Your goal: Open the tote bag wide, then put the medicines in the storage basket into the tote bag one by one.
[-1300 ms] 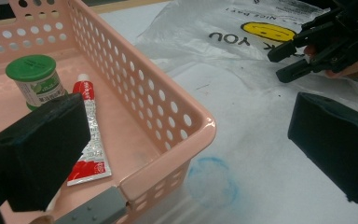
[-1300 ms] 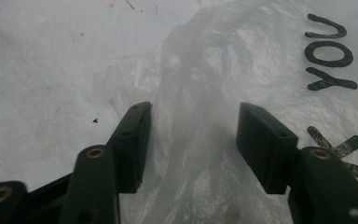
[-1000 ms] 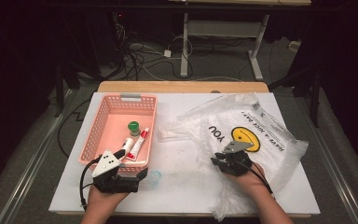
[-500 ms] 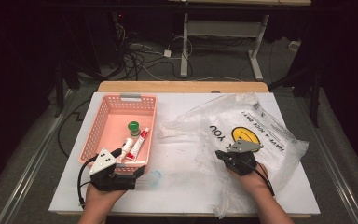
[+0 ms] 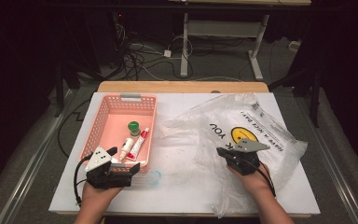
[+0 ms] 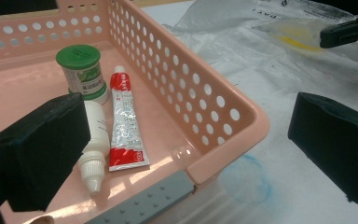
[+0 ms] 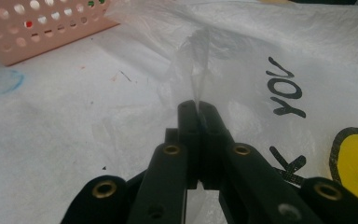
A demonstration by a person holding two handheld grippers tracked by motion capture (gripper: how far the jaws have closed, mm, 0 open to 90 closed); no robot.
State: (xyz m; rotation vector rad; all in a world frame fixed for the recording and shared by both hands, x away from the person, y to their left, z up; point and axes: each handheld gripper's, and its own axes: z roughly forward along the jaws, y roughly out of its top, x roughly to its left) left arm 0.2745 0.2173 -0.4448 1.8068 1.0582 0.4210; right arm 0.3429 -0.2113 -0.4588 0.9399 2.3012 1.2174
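**Right gripper pinches a plastic bag while the left waits at a pink basket**

A white table seen from above, with a person's two hands coming in from the near edge, each holding a two-jaw gripper.

The right gripper has its jaws clenched on a fold of a clear plastic bag. The fold stands up thin between the pads, likely so one layer can be lifted to open the bag. The bag lies crumpled on the right half of the table, printed with a yellow smiley face and black lettering, and looks empty.

The left gripper rests at the near right corner of a pink perforated basket, on the left half of the table. Its jaws are released and spread wide, with nothing between them. One pad hangs over the basket's inside and the other over the table, seemingly ready to reach for an item.

Inside the basket lie three things close together:
- a small jar with a green lid, upright
- a white dropper bottle, lying flat
- a red and white tube, lying flat beside the bottle

A faint blue stain marks the table just beside the basket.
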